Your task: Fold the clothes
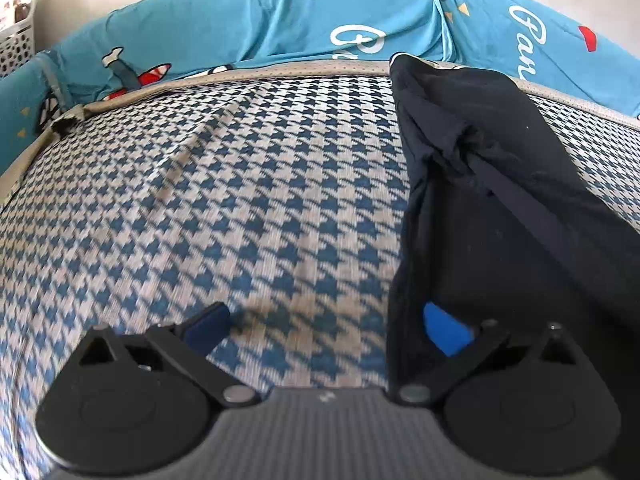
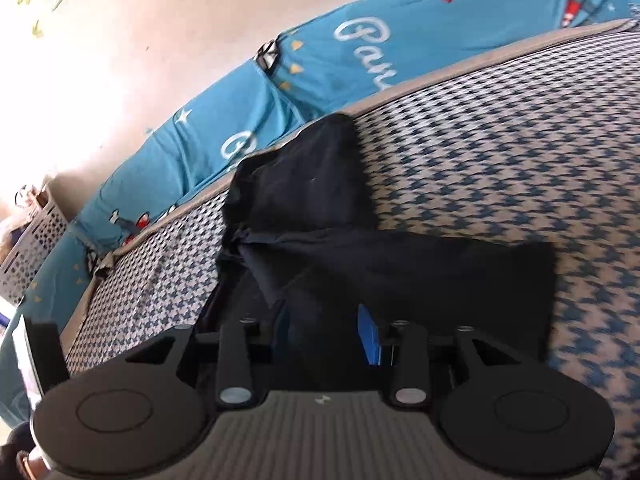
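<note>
- Underneath everything lies the mattress (image 1: 240, 200), covered in a blue-and-white houndstooth weave with a grey piped edge along its far side; it fills most of both wrist views.
- Behind that far edge runs a teal sheet (image 1: 280, 20) printed with white script lettering, stars, small triangles and red-and-white aeroplanes, bunched up against a pale wall (image 2: 140, 40).
- Spread on the mattress is the dark garment (image 2: 360, 264), navy or black. One part reaches up to the grey piping at the far edge, and another part stretches sideways across the houndstooth, the two meeting at a gathered, creased knot of cloth. In the left wrist view the same garment runs down the right-hand side of the picture, from the piping to the gripper.
- A white perforated basket (image 1: 14, 48) stands off the corner of the bed, against the wall; what it holds is too blurred to tell.
- The right gripper (image 2: 324, 336) sits low over the near end of the garment. Dark cloth lies between its blue-padded fingers (image 2: 370, 336), but the jaws stand parted and whether the pads actually press on the cloth cannot be told.
- The left gripper (image 1: 324, 326) is spread wide with nothing clamped: one blue pad hangs over bare houndstooth, the other lies against the garment's edge.
</note>
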The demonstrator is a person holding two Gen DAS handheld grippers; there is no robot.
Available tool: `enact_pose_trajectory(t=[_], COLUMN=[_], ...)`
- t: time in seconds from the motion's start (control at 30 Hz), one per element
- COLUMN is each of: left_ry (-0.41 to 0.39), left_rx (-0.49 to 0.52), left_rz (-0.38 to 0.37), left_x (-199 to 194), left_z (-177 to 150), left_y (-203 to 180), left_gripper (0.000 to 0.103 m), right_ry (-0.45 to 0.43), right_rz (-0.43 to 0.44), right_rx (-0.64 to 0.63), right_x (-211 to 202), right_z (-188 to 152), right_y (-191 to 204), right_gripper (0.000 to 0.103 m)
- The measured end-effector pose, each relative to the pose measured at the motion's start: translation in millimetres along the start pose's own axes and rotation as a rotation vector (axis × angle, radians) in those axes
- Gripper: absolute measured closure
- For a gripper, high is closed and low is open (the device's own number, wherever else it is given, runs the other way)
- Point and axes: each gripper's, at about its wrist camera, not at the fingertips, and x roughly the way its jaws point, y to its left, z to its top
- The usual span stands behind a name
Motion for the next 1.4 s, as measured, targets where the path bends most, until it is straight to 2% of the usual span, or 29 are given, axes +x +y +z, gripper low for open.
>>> enact_pose_trajectory(t=[0.27, 0.4, 0.53, 0.73, 0.93, 1.07, 1.27, 1.4], left_ry=[-0.01, -0.03, -0.042, -0.029, -0.034, -0.036, -0.039, -0.037], left_rx=[-0.014, -0.026, -0.016, 0.021, 0.023, 0.022, 0.024, 0.022], left_rz=[-0.004, -0.043, -0.07, -0.06, -0.065, -0.067, -0.068, -0.071], left_x=[-22, -37, -47, -43, -42, -42, -41, -41], left_z=[-21, -33, -43, -47, -48, -49, -49, -49], left_y=[1, -1, -8, -15, -14, -13, -13, -12], left_gripper=[0.0, 0.0, 0.0, 0.0, 0.0, 0.0, 0.0, 0.0], right_ry=[-0.093, -0.114, -0.101, -0.093, -0.102, -0.104, -0.112, -0.124], right_rz=[-0.133, -0.194, -0.255, -0.335, -0.342, -0.362, -0.386, -0.345], right_rx=[0.007, 0.038, 0.058, 0.046, -0.031, -0.083, -0.119, -0.105], right_x=[-34, -41, -38, -20, -2, 9, 11, 3], right_z=[-6, -5, -6, -6, -6, -7, -7, -5], right_y=[-26, -44, -58, -67, -60, -57, -53, -45], right_gripper=[0.061, 0.061, 0.061, 0.061, 0.062, 0.071, 0.093, 0.095])
